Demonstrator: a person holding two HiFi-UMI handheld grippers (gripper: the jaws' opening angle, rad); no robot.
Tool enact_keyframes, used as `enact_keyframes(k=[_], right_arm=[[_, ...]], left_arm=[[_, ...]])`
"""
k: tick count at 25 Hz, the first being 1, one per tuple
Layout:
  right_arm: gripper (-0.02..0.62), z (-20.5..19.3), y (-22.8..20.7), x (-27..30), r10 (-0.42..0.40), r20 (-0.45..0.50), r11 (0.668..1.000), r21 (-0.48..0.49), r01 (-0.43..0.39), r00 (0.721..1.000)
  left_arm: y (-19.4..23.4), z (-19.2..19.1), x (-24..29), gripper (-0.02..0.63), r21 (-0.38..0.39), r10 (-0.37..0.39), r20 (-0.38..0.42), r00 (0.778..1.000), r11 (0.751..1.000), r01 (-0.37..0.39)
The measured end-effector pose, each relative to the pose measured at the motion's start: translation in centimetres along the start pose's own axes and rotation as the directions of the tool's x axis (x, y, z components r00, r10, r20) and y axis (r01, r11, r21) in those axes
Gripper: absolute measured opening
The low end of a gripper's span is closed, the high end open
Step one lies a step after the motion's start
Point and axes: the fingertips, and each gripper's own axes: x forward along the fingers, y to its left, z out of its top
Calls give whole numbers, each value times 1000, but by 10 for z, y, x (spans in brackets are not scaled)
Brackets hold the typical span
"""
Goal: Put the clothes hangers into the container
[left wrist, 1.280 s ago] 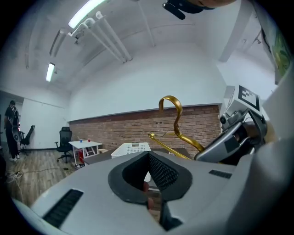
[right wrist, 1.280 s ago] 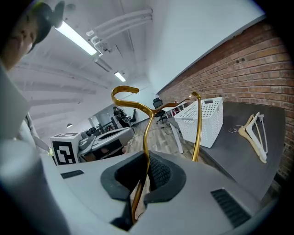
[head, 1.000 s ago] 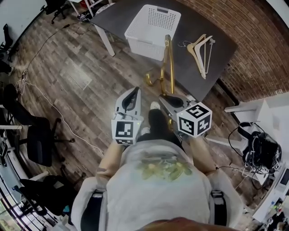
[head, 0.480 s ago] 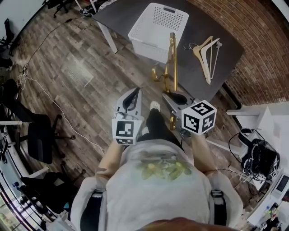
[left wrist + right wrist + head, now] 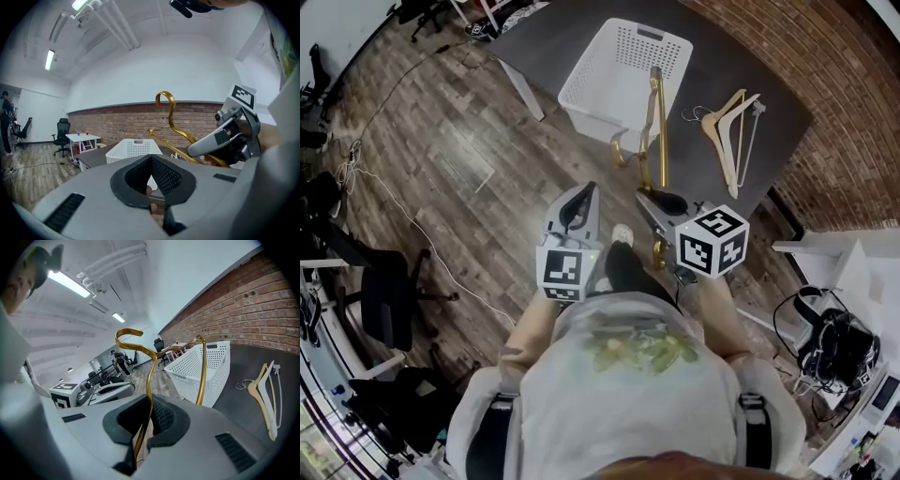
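- The gold hanger (image 5: pixel 656 122) is clamped in the right gripper (image 5: pixel 662 200). Its thin stem runs straight down between the two black pads, which are clenched on it in the right gripper view (image 5: pixel 149 380).
- From the jaws the hanger rises forward. Its hook curls off to the left, and one long arm reaches out over the near right rim of the white basket (image 5: pixel 581 75). Whether it touches the rim I cannot tell.
- In the head view the hanger hangs above the table's (image 5: pixel 548 33) near edge, held up off the surface.
- The left gripper (image 5: pixel 578 197) is beside the right one, a little to its left and out over the wooden floor (image 5: pixel 469 178), short of the table. Its pads meet at their tips with nothing between them (image 5: pixel 151 161). The gold hanger shows beyond it, up and to the right.
- The basket stands on the dark table close to the near edge, toward the left end.
- Two pale hangers (image 5: pixel 729 136) lie flat on the table to the right of the basket, near the right corner, apart from the basket and from both grippers.
- A brick wall (image 5: pixel 834 84) runs along the table's far right side.
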Motion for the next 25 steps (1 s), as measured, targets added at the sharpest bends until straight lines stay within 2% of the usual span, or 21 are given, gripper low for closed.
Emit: enact_keyframes(k=[9,19,25], right_arm=[[34,45,-54,30,30,-17,999,-23,-30,999],[34,76,-97,61,83,-92,994,-58,-88,992],[34,84,-118,77,83,-146,994,-56,-92,986]], left_arm=[[21,21,68,28,26,18,8,1000,1000,-18],[50,39,123,28,12,94,15,995,995,-94],[66,47,138,28,1,154,20,988,988,-154]])
